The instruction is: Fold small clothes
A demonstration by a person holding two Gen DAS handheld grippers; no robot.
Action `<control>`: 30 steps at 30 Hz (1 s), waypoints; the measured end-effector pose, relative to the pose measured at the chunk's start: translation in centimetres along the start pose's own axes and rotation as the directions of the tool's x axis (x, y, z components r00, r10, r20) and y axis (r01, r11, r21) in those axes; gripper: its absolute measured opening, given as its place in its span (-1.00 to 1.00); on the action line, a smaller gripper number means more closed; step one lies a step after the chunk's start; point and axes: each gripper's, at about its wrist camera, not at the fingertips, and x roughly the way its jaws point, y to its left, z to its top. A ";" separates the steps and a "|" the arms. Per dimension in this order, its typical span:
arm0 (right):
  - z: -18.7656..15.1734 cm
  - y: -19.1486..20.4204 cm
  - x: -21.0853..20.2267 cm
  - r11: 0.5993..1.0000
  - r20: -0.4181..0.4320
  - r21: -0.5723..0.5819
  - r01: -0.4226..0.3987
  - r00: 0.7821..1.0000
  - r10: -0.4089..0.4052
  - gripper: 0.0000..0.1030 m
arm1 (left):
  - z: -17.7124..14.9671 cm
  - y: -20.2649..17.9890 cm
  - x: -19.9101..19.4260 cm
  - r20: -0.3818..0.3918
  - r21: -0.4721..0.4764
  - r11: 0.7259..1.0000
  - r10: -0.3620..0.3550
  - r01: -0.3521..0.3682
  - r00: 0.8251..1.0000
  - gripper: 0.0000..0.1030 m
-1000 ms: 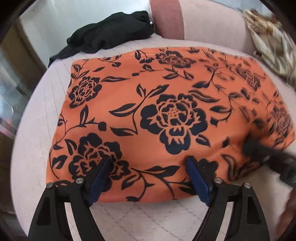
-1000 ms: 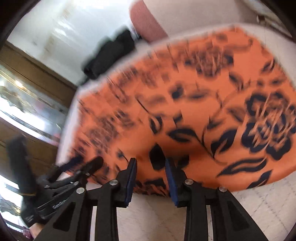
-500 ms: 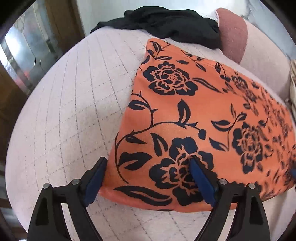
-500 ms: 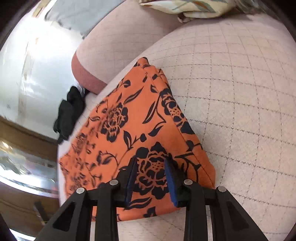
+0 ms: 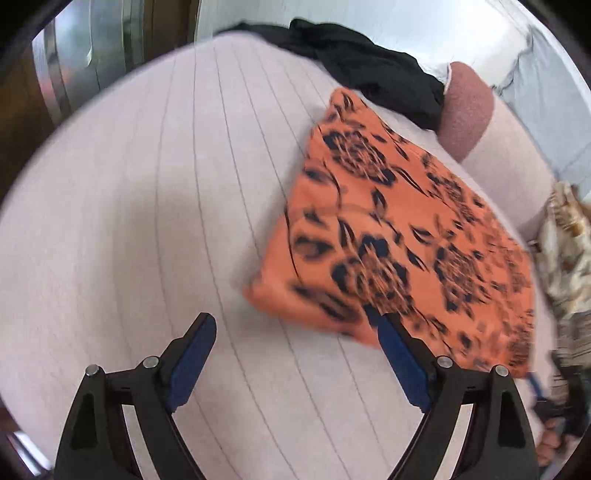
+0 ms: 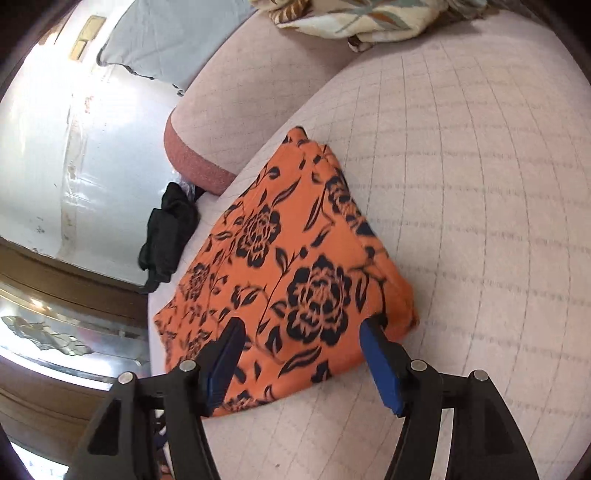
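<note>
An orange garment with black flowers (image 5: pixel 402 236) (image 6: pixel 288 266) lies folded flat on a pale quilted sofa seat (image 5: pixel 147 221) (image 6: pixel 480 184). My left gripper (image 5: pixel 291 332) is open over bare seat, to the left of the garment's near corner; only its right pad is by the cloth edge. My right gripper (image 6: pixel 301 332) hovers at the garment's near edge. Its jaws are opening, the cloth lies between the pads and neither pad presses on it.
A black garment (image 5: pixel 369 62) (image 6: pixel 166 232) lies at the seat's far side by a pink bolster (image 5: pixel 465 107) (image 6: pixel 195 155). A cream patterned cloth (image 5: pixel 569 236) (image 6: pixel 362 18) sits against the backrest. A grey pillow (image 6: pixel 166 40) leans behind.
My left gripper slid left, off the garment onto bare seat. My right gripper went from pinching the garment's near edge to spread jaws, letting the cloth go.
</note>
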 end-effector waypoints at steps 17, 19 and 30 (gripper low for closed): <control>-0.8 -4.5 3.0 0.976 0.006 0.210 -0.055 0.998 0.055 0.33 | 1.5 -2.9 3.5 0.099 -0.173 0.955 -0.229 0.243 0.968 0.75; -0.3 -4.7 3.8 0.970 0.050 0.223 -0.096 0.995 0.087 0.33 | 1.8 -2.8 3.8 0.132 -0.196 0.936 -0.271 0.293 0.953 0.75; 1.8 -2.7 7.4 0.994 0.148 0.089 -0.056 0.988 0.043 -0.56 | 1.9 -1.8 5.7 0.143 -0.287 0.886 -0.336 0.364 0.931 -0.63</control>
